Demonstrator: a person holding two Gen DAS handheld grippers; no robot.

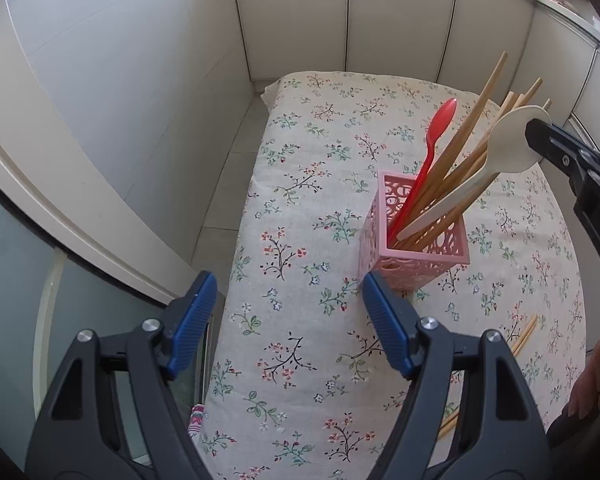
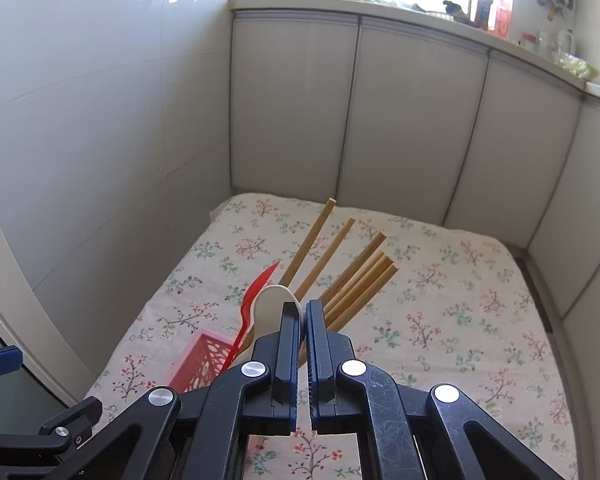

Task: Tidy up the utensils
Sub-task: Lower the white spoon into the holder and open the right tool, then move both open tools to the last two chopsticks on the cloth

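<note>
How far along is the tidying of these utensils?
Mostly done: the red spoon and several chopsticks stand in the pink holder. The right gripper is shut on the white spoon, its handle already inside. Loose chopsticks remain on the cloth; the left gripper is open.

Right gripper [image 2: 303, 312], jaws pinched on the bowl of a cream spoon [image 2: 271, 304], above a pink perforated holder [image 2: 202, 360] containing wooden chopsticks [image 2: 352, 276] and a red spoon [image 2: 256, 292], on a floral-clothed worktop [image 2: 440, 300].

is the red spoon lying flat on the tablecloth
No, the red spoon stands tilted in the pink holder, bowl end up, alongside the chopsticks and the white spoon.
</note>
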